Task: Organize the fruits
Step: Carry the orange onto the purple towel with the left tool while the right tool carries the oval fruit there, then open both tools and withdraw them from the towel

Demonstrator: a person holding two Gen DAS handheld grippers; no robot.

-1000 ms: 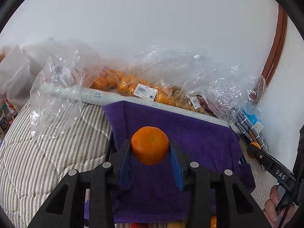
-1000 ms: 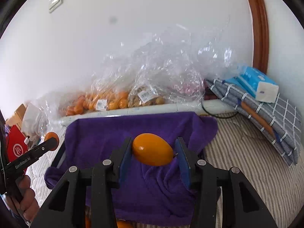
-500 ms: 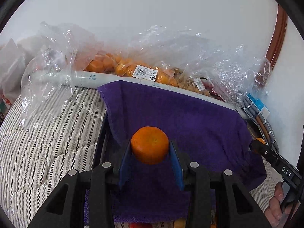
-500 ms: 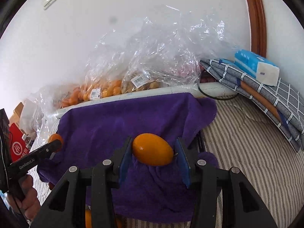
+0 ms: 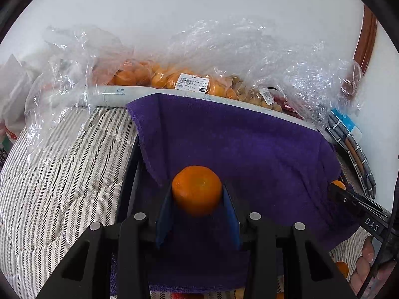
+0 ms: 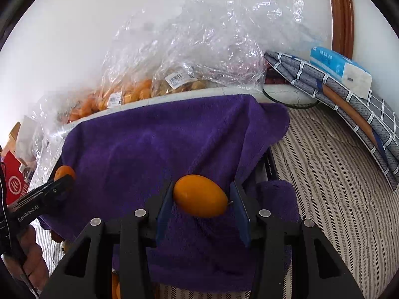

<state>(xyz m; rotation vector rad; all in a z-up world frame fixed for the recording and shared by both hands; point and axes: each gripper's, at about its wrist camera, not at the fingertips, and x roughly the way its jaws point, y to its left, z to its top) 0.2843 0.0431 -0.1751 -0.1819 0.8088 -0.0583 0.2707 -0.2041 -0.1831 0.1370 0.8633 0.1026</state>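
Two fingers tight around orange.

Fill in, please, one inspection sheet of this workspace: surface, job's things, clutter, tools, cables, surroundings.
Surface: striped quilt with a purple towel draped over a dark-edged thing; what lies under it is hidden.
Job's things: round orange in the left tool; smooth oval yellow-orange fruit in the right tool; both above the towel.
Clutter: clear bags of fruit along the wall; tissue pack on a folded checked cloth; red carton.
Tools: both shut on their fruit; blue pads press its sides.
Cables: a dark loop behind the towel.
Surroundings: white wall, brown wooden frame.
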